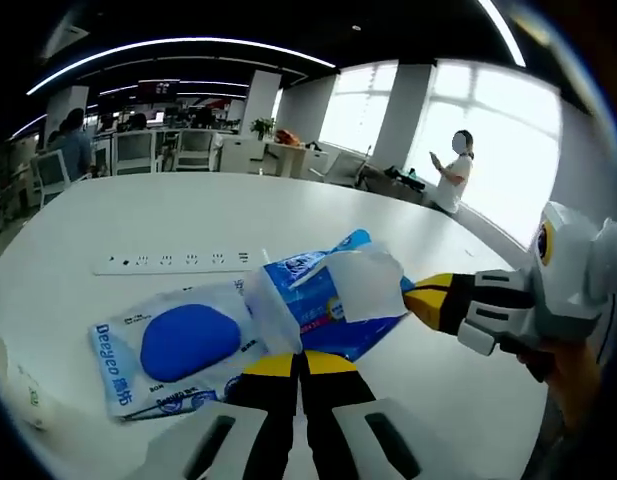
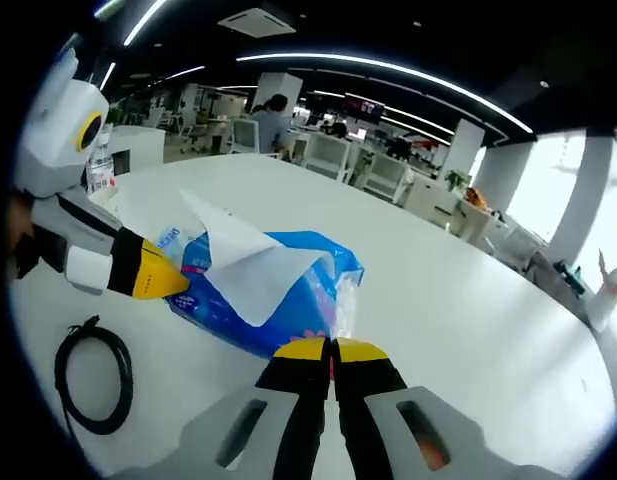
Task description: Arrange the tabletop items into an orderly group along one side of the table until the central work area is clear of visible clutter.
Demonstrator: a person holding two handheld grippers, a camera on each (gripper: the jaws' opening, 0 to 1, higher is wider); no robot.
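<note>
A blue tissue pack (image 1: 323, 305) with a white tissue (image 1: 366, 282) sticking out of its top sits over the white table (image 1: 188, 215). My left gripper (image 1: 300, 364) is shut on the pack's near edge. My right gripper (image 1: 420, 300) reaches in from the right, closed on the pack's other end. A clear wipes pack with a blue oval (image 1: 178, 345) lies against the tissue pack on the left. In the right gripper view, my right gripper (image 2: 331, 350) is shut on the plastic edge of the tissue pack (image 2: 288, 300), and the left gripper (image 2: 158, 278) holds its far end.
A socket strip (image 1: 173, 261) is set into the table behind the packs. A coiled black cable (image 2: 93, 375) lies on the table to the left in the right gripper view, with a bottle (image 2: 100, 170) further back. Office desks, chairs and people stand beyond the table.
</note>
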